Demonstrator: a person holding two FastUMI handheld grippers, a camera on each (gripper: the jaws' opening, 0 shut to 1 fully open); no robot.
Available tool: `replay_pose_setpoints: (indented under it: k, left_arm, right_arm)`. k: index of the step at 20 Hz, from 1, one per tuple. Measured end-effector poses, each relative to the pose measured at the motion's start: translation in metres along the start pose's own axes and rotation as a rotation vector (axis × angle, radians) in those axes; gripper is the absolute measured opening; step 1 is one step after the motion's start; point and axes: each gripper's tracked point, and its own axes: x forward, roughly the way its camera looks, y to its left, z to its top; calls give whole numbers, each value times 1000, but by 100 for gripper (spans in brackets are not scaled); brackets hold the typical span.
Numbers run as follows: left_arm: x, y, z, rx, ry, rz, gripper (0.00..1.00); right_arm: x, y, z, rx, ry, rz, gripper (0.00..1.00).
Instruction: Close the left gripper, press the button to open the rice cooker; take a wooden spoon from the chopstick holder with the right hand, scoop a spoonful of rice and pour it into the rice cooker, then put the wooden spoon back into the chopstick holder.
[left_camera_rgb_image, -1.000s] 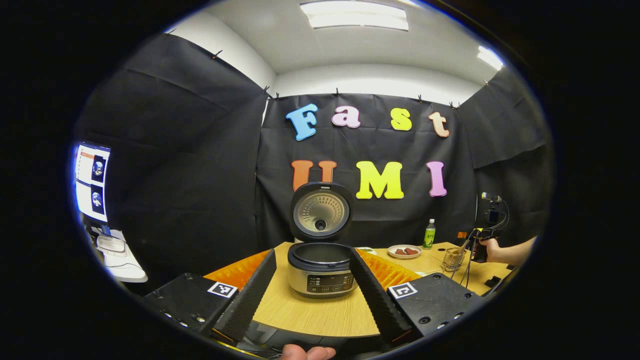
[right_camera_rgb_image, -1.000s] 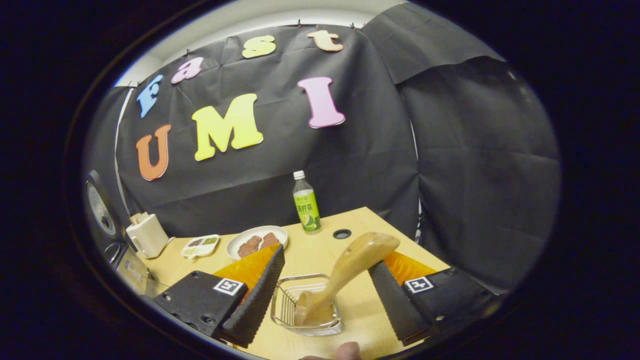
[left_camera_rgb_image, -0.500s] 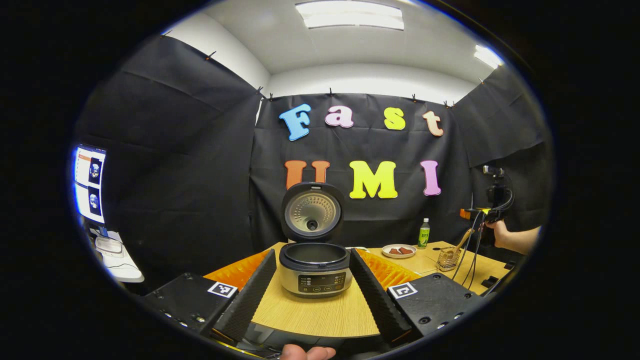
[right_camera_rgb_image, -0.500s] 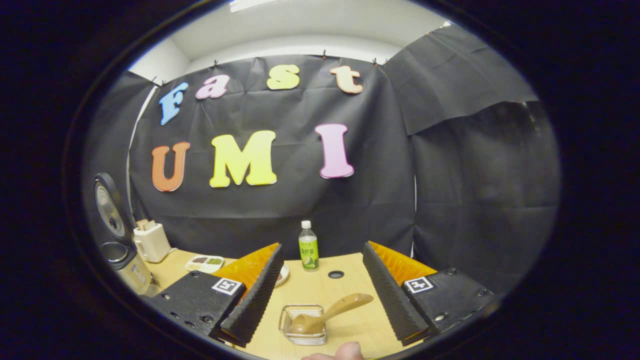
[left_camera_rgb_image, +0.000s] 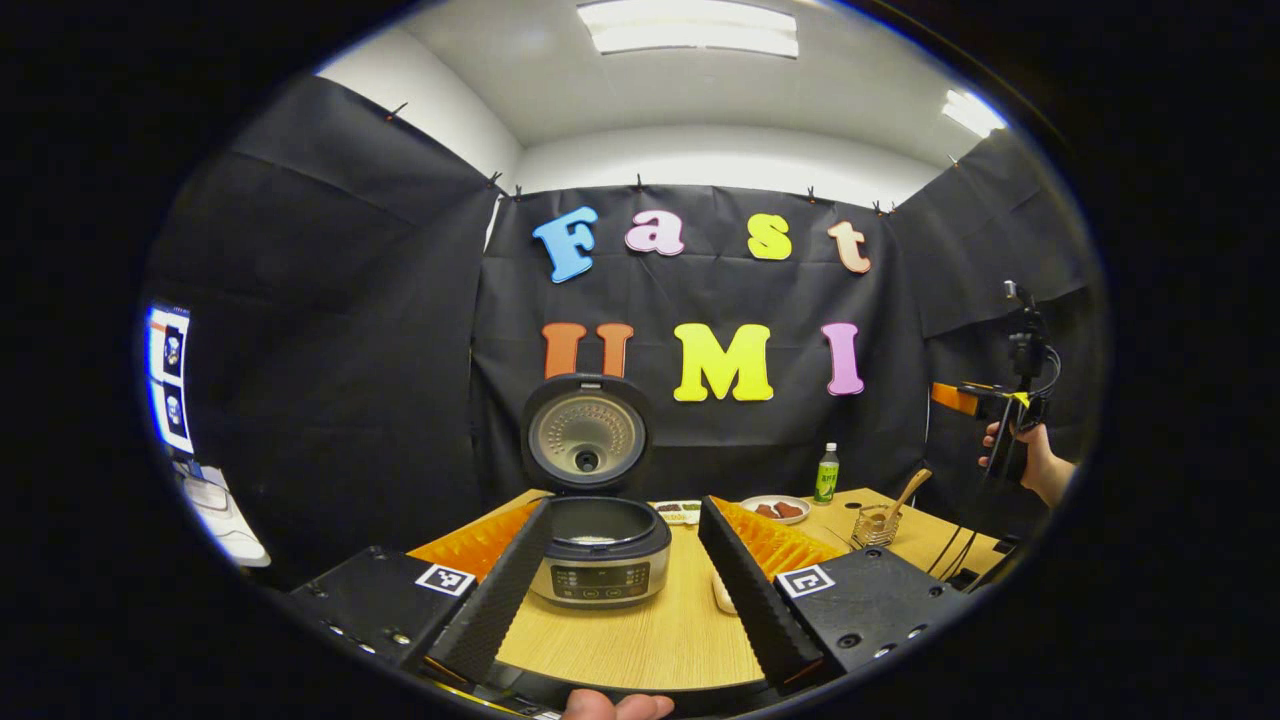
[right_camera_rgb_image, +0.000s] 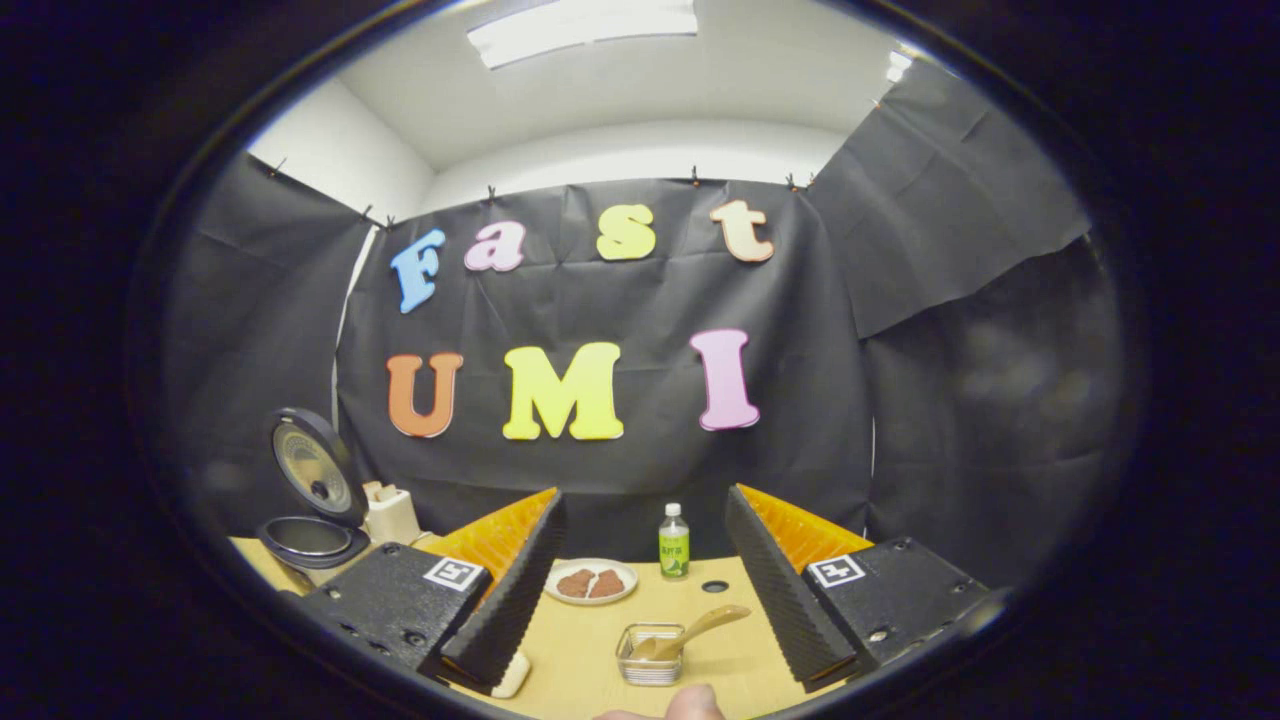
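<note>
The rice cooker (left_camera_rgb_image: 600, 560) stands with its lid (left_camera_rgb_image: 585, 432) swung upright, just beyond my left gripper (left_camera_rgb_image: 625, 505), which is open and holds nothing. The cooker (right_camera_rgb_image: 305, 540) also sits at the far left of the right gripper view. A wooden spoon (right_camera_rgb_image: 700, 628) leans in the wire chopstick holder (right_camera_rgb_image: 648, 668) on the table, below and ahead of my open right gripper (right_camera_rgb_image: 645, 493), which is well apart from it. In the left gripper view the spoon (left_camera_rgb_image: 908, 490) and holder (left_camera_rgb_image: 875, 525) sit at the right, and a hand holds the right gripper (left_camera_rgb_image: 1005, 405) high above them.
A plate of brown food (right_camera_rgb_image: 590, 582), a green bottle (right_camera_rgb_image: 674, 541) and a cable hole (right_camera_rgb_image: 714, 587) lie behind the holder. A cream appliance (right_camera_rgb_image: 390, 513) stands beside the cooker. A small white object (left_camera_rgb_image: 722, 598) lies on the wooden table (left_camera_rgb_image: 640, 640). A monitor (left_camera_rgb_image: 168, 378) is far left.
My right gripper has risen and drawn back from the holder, leaving the spoon in it. The left gripper has backed off and turned, so the cooker sits farther away and leftward.
</note>
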Motion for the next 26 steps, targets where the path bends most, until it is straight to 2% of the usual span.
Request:
replay_pose_setpoints:
  k: [3,5,9,10,11,14,17,22,26]
  left_arm:
    - [39,18,57,18,-43,43,95]
    - [70,20,90,-20,-48,32,96]
    - [143,35,123,-89,26,34,97]
    - [165,40,122,-109,55,36,89]
    - [186,41,119,-140,96,34,96]
    - [249,51,96,-221,234,48,94]
    - [304,69,83,-292,304,98,95]
    - [350,92,57,-238,358,151,95]
    - [369,87,33,-179,397,155,95]
  right_arm:
    - [-34,-9,-20,34,12,39,100]
    - [-61,-21,-26,8,-2,63,100]
    - [-119,-35,-45,-45,-14,98,99]
    - [-131,-35,-52,-47,-9,110,100]
    - [-141,-35,-61,-51,0,118,99]
    - [-167,-34,-89,-100,14,128,99]
    - [-190,-15,-119,-132,40,150,99]
    - [-214,16,-181,-89,161,183,100]
    - [-214,17,-199,-64,205,172,100]
